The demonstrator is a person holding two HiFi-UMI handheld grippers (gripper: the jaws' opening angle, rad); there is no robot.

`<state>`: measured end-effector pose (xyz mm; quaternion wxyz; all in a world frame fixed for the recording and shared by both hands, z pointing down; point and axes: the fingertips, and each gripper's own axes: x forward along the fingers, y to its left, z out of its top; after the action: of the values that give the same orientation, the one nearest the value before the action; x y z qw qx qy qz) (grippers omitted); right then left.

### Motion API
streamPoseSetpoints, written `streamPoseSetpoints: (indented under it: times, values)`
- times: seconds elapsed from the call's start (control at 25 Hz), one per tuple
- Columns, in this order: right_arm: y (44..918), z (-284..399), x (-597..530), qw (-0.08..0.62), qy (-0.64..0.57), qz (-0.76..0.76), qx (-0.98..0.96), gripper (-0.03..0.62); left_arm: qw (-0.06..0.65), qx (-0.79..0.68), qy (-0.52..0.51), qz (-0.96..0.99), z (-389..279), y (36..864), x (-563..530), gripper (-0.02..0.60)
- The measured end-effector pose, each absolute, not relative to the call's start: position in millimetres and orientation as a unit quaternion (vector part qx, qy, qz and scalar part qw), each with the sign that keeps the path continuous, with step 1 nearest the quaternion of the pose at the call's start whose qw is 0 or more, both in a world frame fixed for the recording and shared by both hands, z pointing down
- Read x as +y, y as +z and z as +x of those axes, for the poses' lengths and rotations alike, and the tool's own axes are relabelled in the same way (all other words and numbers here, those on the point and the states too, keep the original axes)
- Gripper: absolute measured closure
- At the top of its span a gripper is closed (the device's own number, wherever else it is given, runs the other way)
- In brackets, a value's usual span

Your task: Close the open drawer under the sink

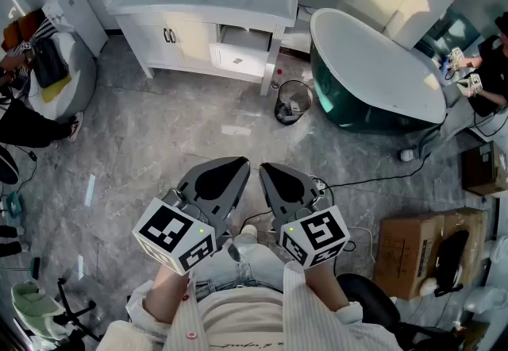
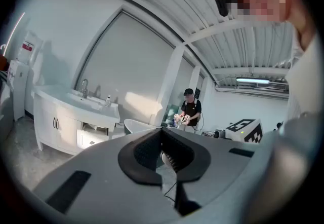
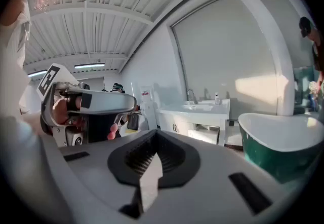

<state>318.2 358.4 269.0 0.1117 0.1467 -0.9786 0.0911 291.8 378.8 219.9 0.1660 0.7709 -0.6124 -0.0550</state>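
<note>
1. White drawer point(image 1: 238, 60) sits pulled out of the sink cabinet point(image 1: 171, 40), well ahead of both hand-held grippers.
2. Left hand-held gripper point(image 1: 236, 167): jaws together, nothing between them.
3. Right hand-held gripper point(image 1: 267, 171): jaws together, empty, just beside the left one.
4. Green bathtub point(image 1: 373, 79) is ahead and to the right of the right hand-held gripper.
</note>
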Motion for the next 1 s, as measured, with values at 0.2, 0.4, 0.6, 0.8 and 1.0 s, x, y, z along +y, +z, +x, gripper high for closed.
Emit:
streamPoseSetpoints:
  times: [0.2, 0.4, 0.6, 0.8, 1.0]
  values:
    - [269, 330, 352, 0.105, 0.093, 0.144, -0.98, 0.585, 0.157, -0.622, -0.052, 0.766, 300, 220, 375, 0.566]
    - [275, 335, 353, 0.112, 0.092, 0.138, -0.98, 0.585, 0.16, -0.63, -0.05, 0.758, 305, 225, 378, 0.566]
    - [282, 332, 351, 0.118, 0.101, 0.134, -0.979, 0.585, 0.166, -0.631, -0.048, 0.756, 300, 230, 374, 0.566]
    - [288, 314, 337, 0.127, 0.105, 0.137, -0.977, 0.585, 0.173, -0.629, -0.046, 0.756, 282, 235, 361, 0.566]
    - [293, 279, 314, 0.132, 0.109, 0.143, -0.975, 0.585, 0.168, -0.622, -0.047, 0.763, 245, 236, 333, 0.566]
